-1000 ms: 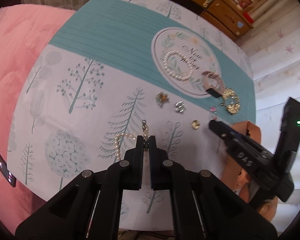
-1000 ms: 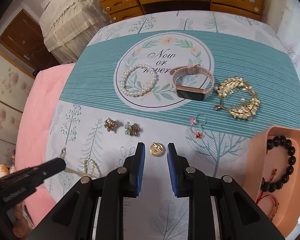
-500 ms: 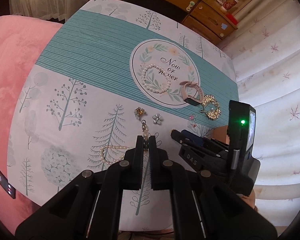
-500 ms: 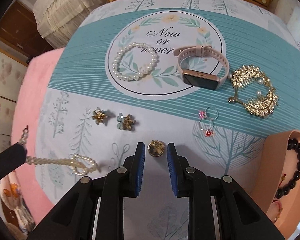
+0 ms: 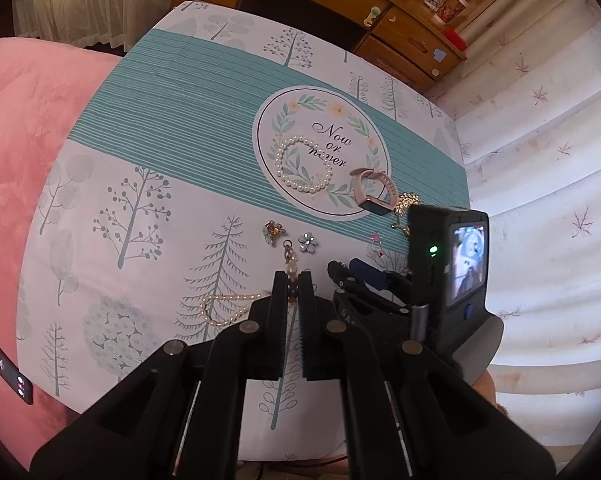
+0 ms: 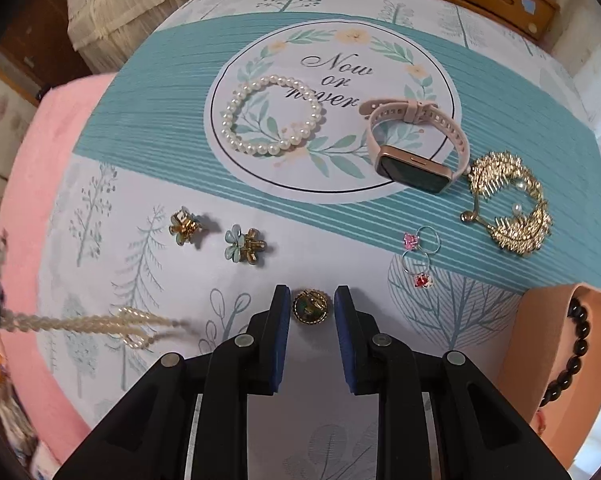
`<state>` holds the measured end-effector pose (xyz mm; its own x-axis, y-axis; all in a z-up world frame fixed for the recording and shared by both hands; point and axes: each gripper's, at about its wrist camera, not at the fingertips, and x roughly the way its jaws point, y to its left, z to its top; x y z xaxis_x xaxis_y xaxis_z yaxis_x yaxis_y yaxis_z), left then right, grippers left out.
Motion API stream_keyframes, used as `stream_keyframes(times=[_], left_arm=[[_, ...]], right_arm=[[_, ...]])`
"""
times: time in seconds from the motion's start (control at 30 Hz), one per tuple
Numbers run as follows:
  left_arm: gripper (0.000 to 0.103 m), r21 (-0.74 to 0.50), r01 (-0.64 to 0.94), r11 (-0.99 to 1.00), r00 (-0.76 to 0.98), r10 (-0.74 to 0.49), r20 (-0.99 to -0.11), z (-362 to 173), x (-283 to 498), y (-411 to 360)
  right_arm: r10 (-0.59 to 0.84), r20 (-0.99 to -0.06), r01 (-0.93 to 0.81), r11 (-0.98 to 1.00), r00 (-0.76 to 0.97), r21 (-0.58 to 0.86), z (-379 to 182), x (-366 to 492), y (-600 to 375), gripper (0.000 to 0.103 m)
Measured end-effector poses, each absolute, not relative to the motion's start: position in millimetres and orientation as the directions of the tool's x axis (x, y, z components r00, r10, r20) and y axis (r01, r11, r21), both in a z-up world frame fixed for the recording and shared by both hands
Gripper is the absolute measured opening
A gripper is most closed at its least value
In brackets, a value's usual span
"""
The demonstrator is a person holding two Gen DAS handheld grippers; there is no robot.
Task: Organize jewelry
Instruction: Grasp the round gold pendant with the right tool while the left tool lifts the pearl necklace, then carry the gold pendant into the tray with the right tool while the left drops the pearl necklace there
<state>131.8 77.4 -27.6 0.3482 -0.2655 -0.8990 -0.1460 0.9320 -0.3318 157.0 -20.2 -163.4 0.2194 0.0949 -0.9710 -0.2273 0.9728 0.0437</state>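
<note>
On bench [image 6: 380, 256]: pearl strand [image 5: 224, 308] being gripped by closed left tool [image 5: 294, 284]; round gold stud [image 6: 311, 306] being straddled, ungripped, by open right tool [image 6: 312, 312]; most pieces being left unsorted.

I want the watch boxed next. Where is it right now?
In the right wrist view the watch lies right of centre on the cloth's round "Now or never" print, between the pearl bracelet on its left and the gold bracelet on its right.

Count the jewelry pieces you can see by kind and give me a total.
Bracelets: 3, pearl bracelet, gold leaf bangle, black bead bracelet in the tray
Pearl necklace: 1
Flower earrings: 2
Gem rings: 2
Round gold piece: 1
Watch: 1
Total: 10
</note>
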Motion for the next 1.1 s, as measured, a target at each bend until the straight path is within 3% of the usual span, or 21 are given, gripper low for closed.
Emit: stream_keyframes(times=[0.17,0.4,0.83,1.1], left_arm=[[0.003,-0.333,-0.133,0.933,0.36,-0.267,-0.894,-20.3,129.1,76.2],[0.003,-0.324,-0.105,0.94,0.377,-0.264,-0.888,-7.8,123.2,73.4],[0.003,-0.362,0.043,0.931,0.423,-0.345,-0.838,48.0,107.9,33.4],[0.003,-0.368,0.211,0.906,0.44,-0.424,-0.792,95.0,104.9,-38.5]], right_arm=[[0.026,-0.965,-0.283,0.958,0.262,-0.051,-164.7,146.2,-7.6,0.022],[0.029,-0.957,-0.259,0.965,0.29,-0.049,-162.4,137.6,-11.0,0.019],[0.182,-0.892,-0.132,0.981,0.414,0.139,-81.7,83.5,-91.2,0.019],[0.158,-0.852,-0.004,0.984,0.499,0.18,-40.4,40.2,-183.6,0.019]])
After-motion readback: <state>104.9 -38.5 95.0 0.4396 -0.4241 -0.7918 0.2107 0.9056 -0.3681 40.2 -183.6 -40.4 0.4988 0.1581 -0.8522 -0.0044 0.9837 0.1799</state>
